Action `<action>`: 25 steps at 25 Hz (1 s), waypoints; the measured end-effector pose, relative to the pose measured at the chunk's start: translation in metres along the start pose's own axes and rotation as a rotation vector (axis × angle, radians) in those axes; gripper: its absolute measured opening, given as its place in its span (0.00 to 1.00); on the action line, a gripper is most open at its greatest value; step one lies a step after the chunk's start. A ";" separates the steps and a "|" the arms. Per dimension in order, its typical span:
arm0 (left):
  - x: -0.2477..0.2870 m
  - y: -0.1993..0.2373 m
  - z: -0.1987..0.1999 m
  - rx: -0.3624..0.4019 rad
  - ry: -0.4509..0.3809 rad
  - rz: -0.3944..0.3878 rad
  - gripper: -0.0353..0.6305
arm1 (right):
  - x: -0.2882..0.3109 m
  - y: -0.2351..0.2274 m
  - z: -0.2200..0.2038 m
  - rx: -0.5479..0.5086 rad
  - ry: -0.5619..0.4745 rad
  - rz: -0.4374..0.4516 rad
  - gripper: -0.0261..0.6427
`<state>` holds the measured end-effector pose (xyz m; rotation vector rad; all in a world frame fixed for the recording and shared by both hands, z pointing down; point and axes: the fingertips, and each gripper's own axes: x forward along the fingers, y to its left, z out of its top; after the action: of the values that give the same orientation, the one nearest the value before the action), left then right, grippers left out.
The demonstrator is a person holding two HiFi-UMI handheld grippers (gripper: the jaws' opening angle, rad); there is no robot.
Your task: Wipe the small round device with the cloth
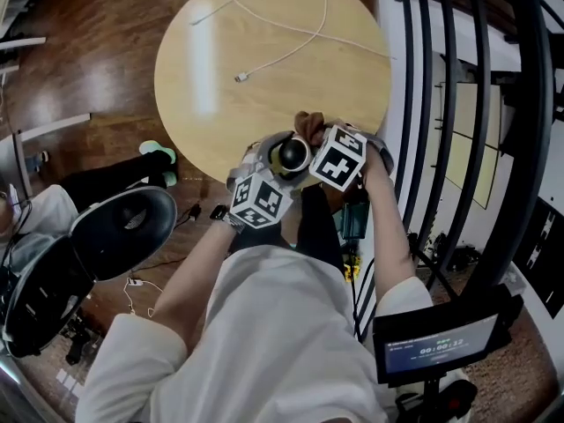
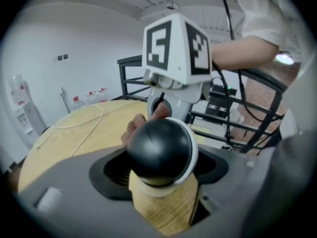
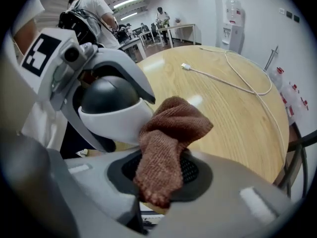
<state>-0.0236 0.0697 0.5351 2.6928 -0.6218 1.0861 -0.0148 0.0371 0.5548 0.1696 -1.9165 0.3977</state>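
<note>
Left gripper [image 1: 278, 169] clasps device [image 2: 159, 150], cloth [image 3: 168, 143] against it

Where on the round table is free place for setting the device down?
Bare wood on the table left of the cable, and right of it toward the railing. Crowded at the near edge, around the device and cloth.

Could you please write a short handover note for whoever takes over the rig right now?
Left gripper: shut on the small round device, held above the table's near edge.
Right gripper: shut on the brown cloth; its bunched end meets the device's white rim.
Done: both things are in hand and touching.
Left: wipe the dark dome; how much is already wiped cannot be told.
</note>
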 end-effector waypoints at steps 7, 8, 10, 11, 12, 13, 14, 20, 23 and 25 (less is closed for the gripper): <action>-0.009 0.000 -0.017 0.226 0.037 -0.272 0.67 | 0.002 0.001 -0.002 0.127 -0.089 0.005 0.19; -0.006 -0.001 -0.016 0.239 0.049 -0.312 0.68 | -0.001 0.002 -0.006 0.176 -0.119 0.016 0.19; -0.001 -0.005 -0.015 0.272 0.077 -0.391 0.69 | -0.008 0.004 -0.014 0.285 -0.184 0.032 0.19; 0.000 -0.008 -0.015 0.300 0.092 -0.417 0.69 | -0.013 0.004 -0.018 0.332 -0.214 0.030 0.19; 0.002 -0.010 -0.014 0.333 0.102 -0.430 0.69 | -0.019 0.005 -0.023 0.373 -0.241 0.024 0.19; 0.002 -0.011 -0.013 0.364 0.108 -0.433 0.68 | -0.025 0.006 -0.028 0.408 -0.264 0.018 0.19; 0.002 -0.011 -0.011 0.386 0.110 -0.427 0.65 | -0.031 0.007 -0.032 0.435 -0.285 0.012 0.19; 0.009 -0.009 -0.007 0.378 0.101 -0.373 0.62 | -0.055 0.014 -0.048 0.519 -0.363 0.005 0.19; 0.013 -0.006 -0.007 0.352 0.101 -0.335 0.62 | -0.068 0.011 -0.046 0.546 -0.411 -0.009 0.19; 0.016 -0.002 -0.007 0.327 0.108 -0.295 0.62 | -0.079 0.011 -0.040 0.559 -0.454 0.001 0.19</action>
<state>-0.0165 0.0688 0.5509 2.8405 -0.0231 1.3331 0.0465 0.0555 0.4930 0.6723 -2.1994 0.9564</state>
